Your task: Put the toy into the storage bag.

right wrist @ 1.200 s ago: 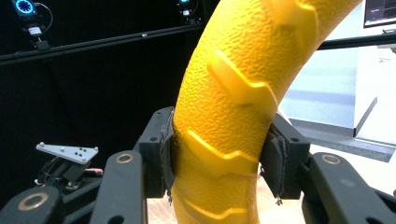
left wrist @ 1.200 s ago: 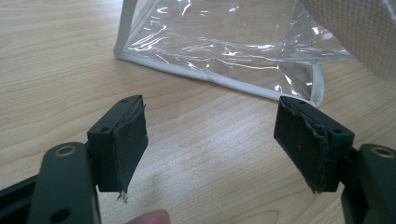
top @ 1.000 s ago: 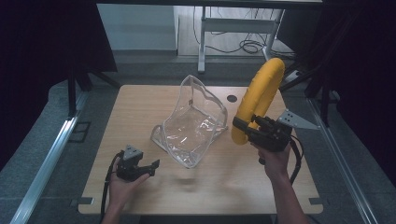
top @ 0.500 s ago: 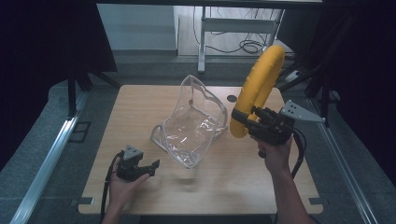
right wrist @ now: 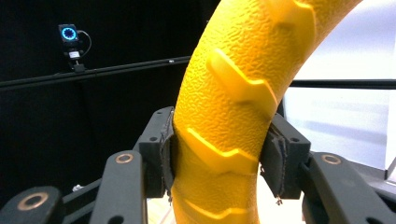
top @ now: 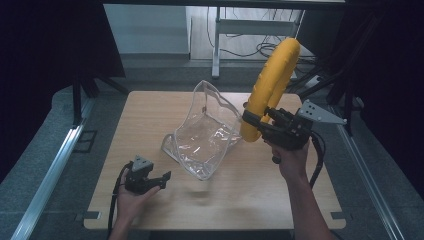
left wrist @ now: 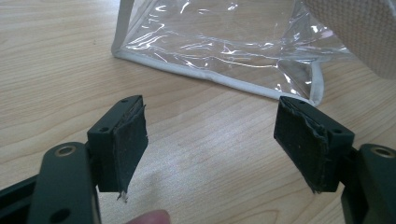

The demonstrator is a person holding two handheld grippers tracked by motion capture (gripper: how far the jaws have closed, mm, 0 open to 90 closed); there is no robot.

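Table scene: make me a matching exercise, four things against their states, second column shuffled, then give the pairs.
Things:
1. yellow ring
2. clear bag
3. left gripper
4. right gripper

States:
A. jaws open, low over the table, holding nothing
B. standing on the table, mouth open
C. lifted above the table
D. jaws clamped on something yellow

Pairs: 1-C, 2-B, 3-A, 4-D

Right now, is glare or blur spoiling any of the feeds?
High view: dark surround, table evenly lit, mild sheen on the clear bag. Left gripper view: sharp, with white glints on the bag's plastic and a blurred pale shape at top right. Right gripper view: the yellow ring is crisp, a bright washed-out background on the right.
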